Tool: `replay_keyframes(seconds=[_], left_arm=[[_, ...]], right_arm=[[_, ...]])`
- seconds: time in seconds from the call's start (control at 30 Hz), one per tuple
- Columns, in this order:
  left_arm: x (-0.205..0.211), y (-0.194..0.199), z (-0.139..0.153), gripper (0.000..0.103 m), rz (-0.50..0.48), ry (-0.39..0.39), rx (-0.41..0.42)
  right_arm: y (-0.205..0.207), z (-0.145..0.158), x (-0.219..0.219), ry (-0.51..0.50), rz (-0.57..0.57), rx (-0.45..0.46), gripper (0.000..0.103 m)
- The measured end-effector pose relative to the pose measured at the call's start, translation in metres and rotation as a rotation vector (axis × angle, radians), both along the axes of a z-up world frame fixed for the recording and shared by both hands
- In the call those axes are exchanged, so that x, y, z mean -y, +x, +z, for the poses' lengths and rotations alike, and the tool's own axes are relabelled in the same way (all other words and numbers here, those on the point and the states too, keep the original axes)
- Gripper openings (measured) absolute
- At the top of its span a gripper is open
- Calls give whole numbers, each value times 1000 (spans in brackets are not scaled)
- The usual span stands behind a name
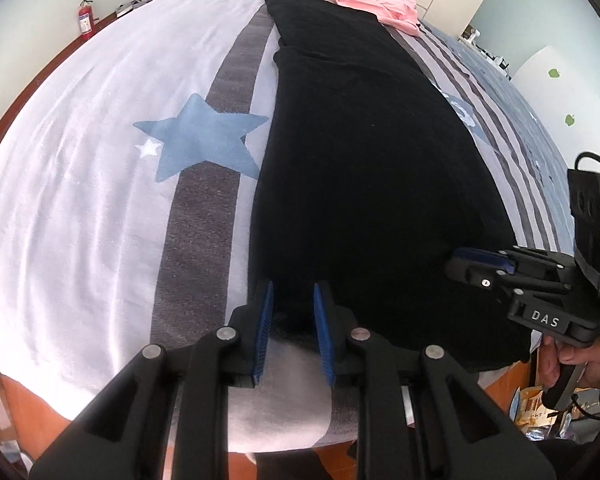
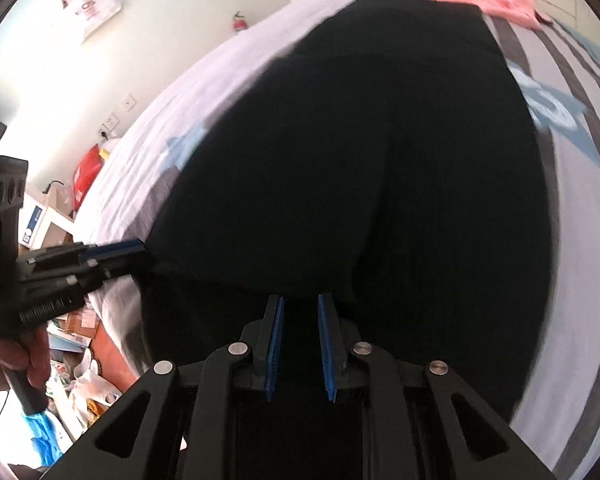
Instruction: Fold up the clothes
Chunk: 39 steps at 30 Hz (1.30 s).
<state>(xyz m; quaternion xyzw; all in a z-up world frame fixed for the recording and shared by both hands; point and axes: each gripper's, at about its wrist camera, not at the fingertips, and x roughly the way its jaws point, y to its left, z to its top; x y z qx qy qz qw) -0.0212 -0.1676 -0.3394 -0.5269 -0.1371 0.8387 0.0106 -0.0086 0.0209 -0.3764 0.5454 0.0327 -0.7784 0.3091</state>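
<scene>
I judged the folding barely begun: the long black knit garment (image 1: 364,152) lay flat, lengthwise along the bed (image 1: 80,200), its hem at the near edge. My left hand-held gripper (image 1: 294,320) and right hand-held gripper (image 2: 299,340) stood slightly parted at that hem, gripping nothing. The crumpled pink garment (image 1: 380,0) waited at the far edge.

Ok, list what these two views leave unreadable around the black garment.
- Black garment: left wrist view, near hem hidden behind the left gripper; its kind unclear.
- Right wrist view: folds lost in dark, blurred fabric; the right gripper may or may not pinch it.
- Pink clothes: far, too small to identify.
</scene>
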Motion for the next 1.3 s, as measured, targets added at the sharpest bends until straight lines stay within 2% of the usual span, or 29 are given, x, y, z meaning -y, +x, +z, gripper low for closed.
replay_keyframes(seconds=[0.1, 0.27, 0.4, 0.57, 0.67, 0.73, 0.93, 1.0, 1.1, 1.2, 1.3], left_arm=[[5, 1, 11, 18, 15, 19, 3], [7, -5, 36, 18, 7, 33, -71], [4, -19, 33, 18, -14, 28, -88], [-4, -44, 9, 18, -61, 9, -73], [1, -39, -3, 18, -61, 22, -46], [5, -35, -6, 18, -61, 24, -48], [13, -26, -8, 18, -64, 25, -41], [2, -47, -12, 18, -63, 28, -34], [6, -45, -6, 18, -51, 18, -27], [18, -39, 3, 18, -3, 16, -28], [35, -30, 11, 19, 58, 21, -24]], right_arm=[[-9, 7, -2, 15, -2, 10, 16], [-11, 33, -12, 4, 1, -16, 16], [-24, 54, -8, -35, -9, -77, 17], [-53, 41, 10, -44, -40, -109, 16], [-57, 18, 0, 13, -26, -101, 15], [-56, 11, -7, 19, -16, -107, 11], [-59, 12, -37, 45, -35, -127, 10], [-61, 12, -48, 62, -55, -122, 10], [-63, 15, -59, 84, -92, -118, 10], [-63, 28, -61, 101, -130, -127, 13], [-40, 41, -66, 108, -183, -127, 14]])
